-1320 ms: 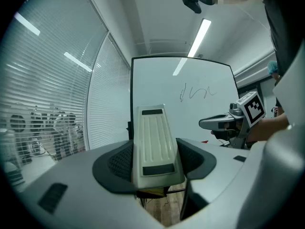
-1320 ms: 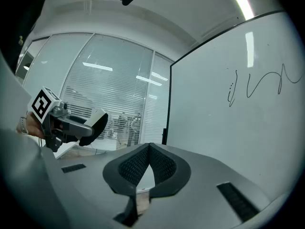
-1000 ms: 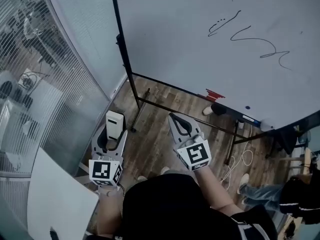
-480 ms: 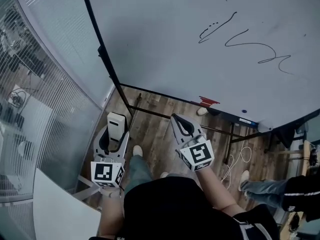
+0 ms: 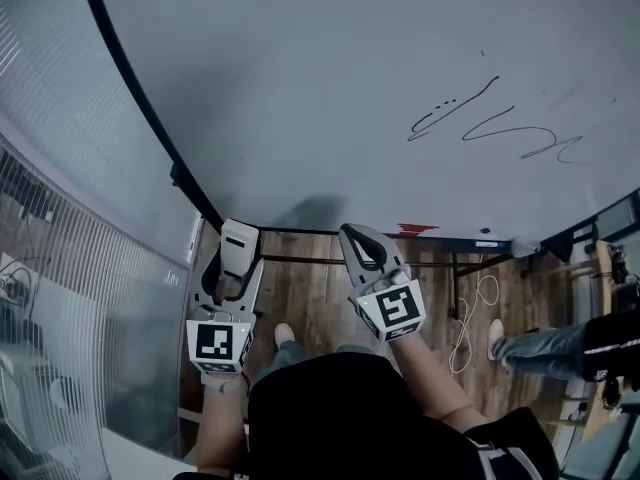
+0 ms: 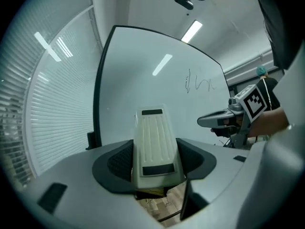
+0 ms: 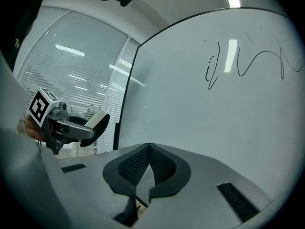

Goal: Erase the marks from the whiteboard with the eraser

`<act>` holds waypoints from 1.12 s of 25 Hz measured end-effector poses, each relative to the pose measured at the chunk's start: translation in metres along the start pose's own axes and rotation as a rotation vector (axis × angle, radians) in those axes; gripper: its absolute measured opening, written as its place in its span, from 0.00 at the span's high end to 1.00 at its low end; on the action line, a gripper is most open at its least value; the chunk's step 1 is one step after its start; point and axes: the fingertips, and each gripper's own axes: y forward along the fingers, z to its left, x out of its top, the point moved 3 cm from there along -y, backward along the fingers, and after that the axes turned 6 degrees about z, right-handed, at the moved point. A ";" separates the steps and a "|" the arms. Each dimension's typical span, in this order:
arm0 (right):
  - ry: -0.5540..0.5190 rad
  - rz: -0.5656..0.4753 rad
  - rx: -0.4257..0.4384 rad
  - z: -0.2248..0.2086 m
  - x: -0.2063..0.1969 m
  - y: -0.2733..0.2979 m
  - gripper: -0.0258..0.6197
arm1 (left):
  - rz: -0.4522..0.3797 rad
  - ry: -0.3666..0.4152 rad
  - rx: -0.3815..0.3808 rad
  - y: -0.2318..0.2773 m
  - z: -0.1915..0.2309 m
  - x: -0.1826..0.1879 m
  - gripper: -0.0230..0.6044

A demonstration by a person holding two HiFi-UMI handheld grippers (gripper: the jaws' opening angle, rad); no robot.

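Your left claw (image 6: 155, 168) is clamped on the eraser (image 6: 153, 140). The eraser stands up between the jaws with its pale ribbed back toward the camera, and its far end pokes out past the claw's tips. Your right claw (image 7: 149, 163) has its jaws pressed together with nothing between them.

You hold both claws low and side by side, pointing at the bottom edge of the whiteboard (image 5: 330, 88). The marks (image 5: 495, 128) are a few dark scribbled lines and a short dotted stroke. They lie up and to the right of the right claw, well apart from the eraser in the left one. A red thing (image 5: 415, 230) sits at the board's bottom edge, just right of the right claw's tip. The wooden floor (image 5: 320, 288) shows beneath both claws.
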 end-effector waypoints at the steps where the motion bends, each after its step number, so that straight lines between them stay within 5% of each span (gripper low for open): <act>1: 0.003 0.002 -0.027 -0.004 0.001 0.005 0.92 | -0.004 0.037 -0.026 0.011 0.002 0.005 0.52; 6: 0.013 -0.004 -0.148 -0.023 0.006 0.013 0.92 | -0.064 0.138 -0.140 0.057 0.001 0.031 0.52; 13: 0.033 0.006 -0.296 -0.065 0.003 -0.021 0.92 | -0.141 0.206 -0.204 0.105 -0.031 0.067 0.52; 28: 0.066 0.025 -0.478 -0.126 -0.019 -0.116 0.92 | -0.212 0.303 -0.210 0.151 -0.115 0.125 0.52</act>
